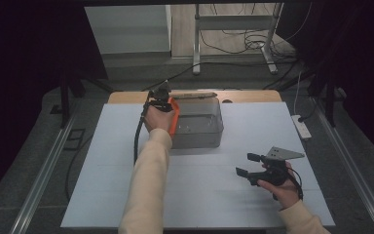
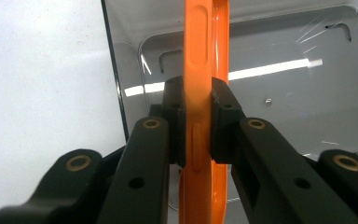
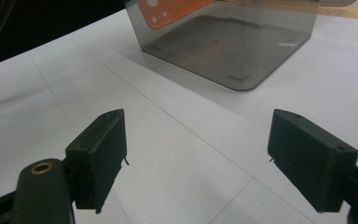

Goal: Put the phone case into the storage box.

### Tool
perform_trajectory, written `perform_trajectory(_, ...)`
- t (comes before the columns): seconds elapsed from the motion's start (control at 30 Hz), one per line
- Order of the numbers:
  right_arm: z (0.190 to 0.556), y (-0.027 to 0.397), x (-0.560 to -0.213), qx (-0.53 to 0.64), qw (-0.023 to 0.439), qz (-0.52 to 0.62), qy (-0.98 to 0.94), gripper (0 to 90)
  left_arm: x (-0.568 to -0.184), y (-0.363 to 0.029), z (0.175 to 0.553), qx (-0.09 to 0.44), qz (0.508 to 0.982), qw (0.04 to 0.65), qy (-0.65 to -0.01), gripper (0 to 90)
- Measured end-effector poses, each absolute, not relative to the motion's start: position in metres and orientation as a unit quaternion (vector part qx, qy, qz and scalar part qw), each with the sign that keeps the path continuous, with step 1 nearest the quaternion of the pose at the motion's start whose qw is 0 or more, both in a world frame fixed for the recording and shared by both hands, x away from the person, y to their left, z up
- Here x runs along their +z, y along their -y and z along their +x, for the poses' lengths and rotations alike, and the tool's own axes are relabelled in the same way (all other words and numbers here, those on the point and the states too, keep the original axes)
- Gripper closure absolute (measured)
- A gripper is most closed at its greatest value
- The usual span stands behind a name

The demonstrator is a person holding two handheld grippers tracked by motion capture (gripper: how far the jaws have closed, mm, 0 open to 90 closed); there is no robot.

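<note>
An orange phone case (image 1: 174, 119) hangs edge-on over the left end of a smoky grey, see-through bin (image 1: 199, 129). My left gripper (image 1: 163, 105) is shut on it from above. In the left gripper view the black pads press both sides of the orange case (image 2: 200, 70), with the bin's floor (image 2: 284, 93) below. My right gripper (image 1: 247, 164) rests low over the white table at the near right, open, jaws pointing left. In the right gripper view its jaws (image 3: 214, 154) stand wide apart with nothing between them; the bin (image 3: 223, 46) and a corner of the orange case (image 3: 168, 11) lie ahead.
A white sheet (image 1: 102, 170) covers the table. A long wooden piece (image 1: 192, 94) lies just behind the bin at the table's far edge. A white power strip (image 1: 302, 126) sits off the right edge. A metal stand (image 1: 233, 22) and cables are on the floor beyond.
</note>
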State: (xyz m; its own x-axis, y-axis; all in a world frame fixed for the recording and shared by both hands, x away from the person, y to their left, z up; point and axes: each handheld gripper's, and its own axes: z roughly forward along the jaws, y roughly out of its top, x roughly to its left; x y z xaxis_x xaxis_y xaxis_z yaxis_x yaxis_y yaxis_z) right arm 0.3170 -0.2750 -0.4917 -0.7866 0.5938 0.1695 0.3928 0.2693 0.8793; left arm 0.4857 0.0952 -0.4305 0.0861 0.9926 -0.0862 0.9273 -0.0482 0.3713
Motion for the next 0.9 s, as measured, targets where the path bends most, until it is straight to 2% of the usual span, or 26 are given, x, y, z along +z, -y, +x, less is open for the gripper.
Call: perform_trajectory(0.9,0.3172,0.273,-0.4912,0.518,0.097,0.307,-0.792,19.7,-0.4323,-0.1018,0.4796,0.108,0.706,0.16,-0.682,79.5)
